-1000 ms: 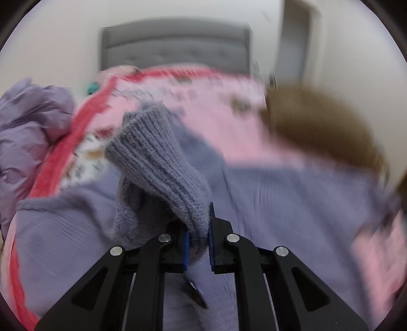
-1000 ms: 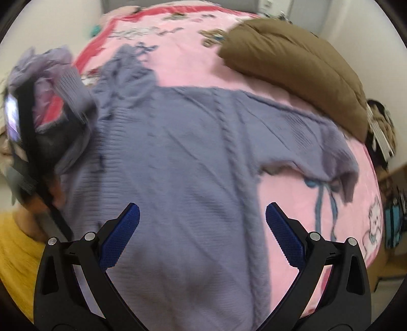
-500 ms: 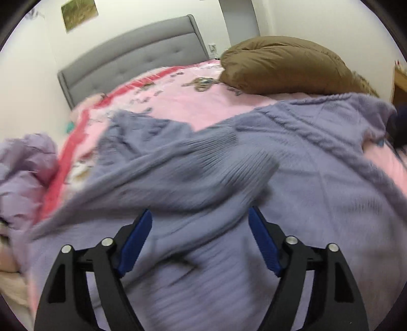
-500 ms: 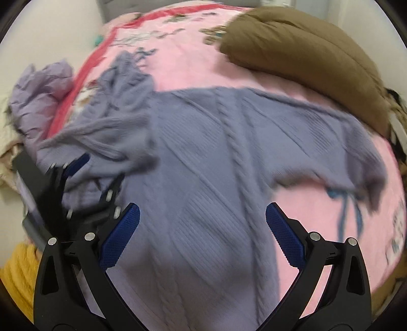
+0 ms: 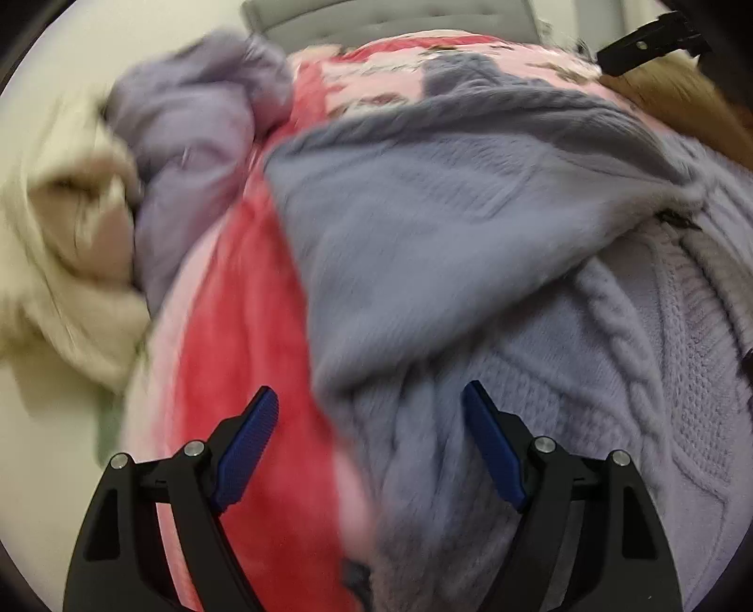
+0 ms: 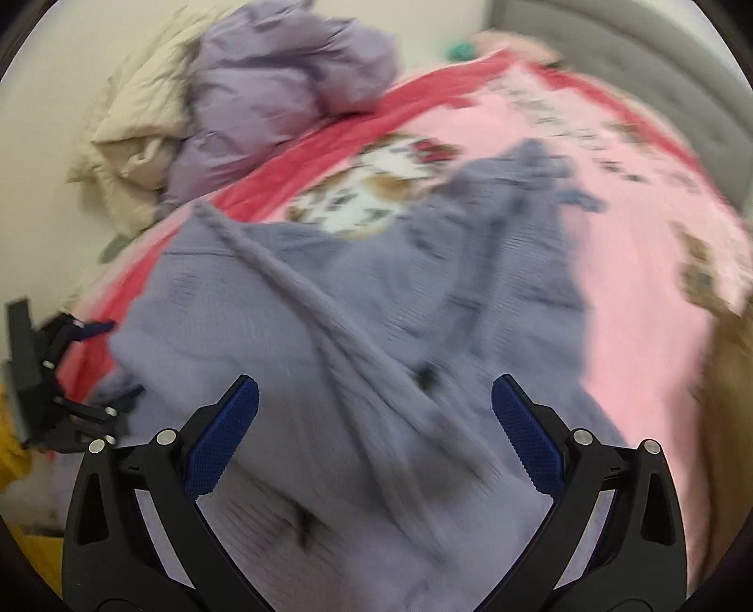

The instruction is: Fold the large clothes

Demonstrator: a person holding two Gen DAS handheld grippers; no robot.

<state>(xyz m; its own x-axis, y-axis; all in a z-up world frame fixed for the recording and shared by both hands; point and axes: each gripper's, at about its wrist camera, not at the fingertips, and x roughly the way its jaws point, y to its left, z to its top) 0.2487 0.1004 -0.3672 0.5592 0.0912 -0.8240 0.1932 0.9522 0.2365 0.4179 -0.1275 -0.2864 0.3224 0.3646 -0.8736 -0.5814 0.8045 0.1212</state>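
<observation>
A lilac cable-knit sweater (image 5: 470,263) lies spread on the pink blanket (image 6: 635,282), with one sleeve folded over its body. My left gripper (image 5: 372,423) is open above the sweater's left edge, one finger over the blanket's red border and nothing between its pads. My right gripper (image 6: 376,423) also stands open, hovering over the sweater (image 6: 329,329) with empty jaws. The left gripper (image 6: 52,390) shows at the left rim of the right wrist view. The right gripper (image 5: 649,42) shows at the top right of the left wrist view. Both views are motion-blurred.
A crumpled lilac puffy garment (image 6: 282,94) and a cream one (image 6: 132,141) are heaped at the bed's left side. A brown cushion (image 5: 682,103) lies at the right. The grey headboard (image 6: 635,70) stands behind. Something yellow (image 6: 14,461) is at the lower left.
My left gripper let go of the ribbed sleeve cuff and opened; the sleeve now lies across the sweater's body. Both grippers swung toward the bed's left side, and the right one rolled.
</observation>
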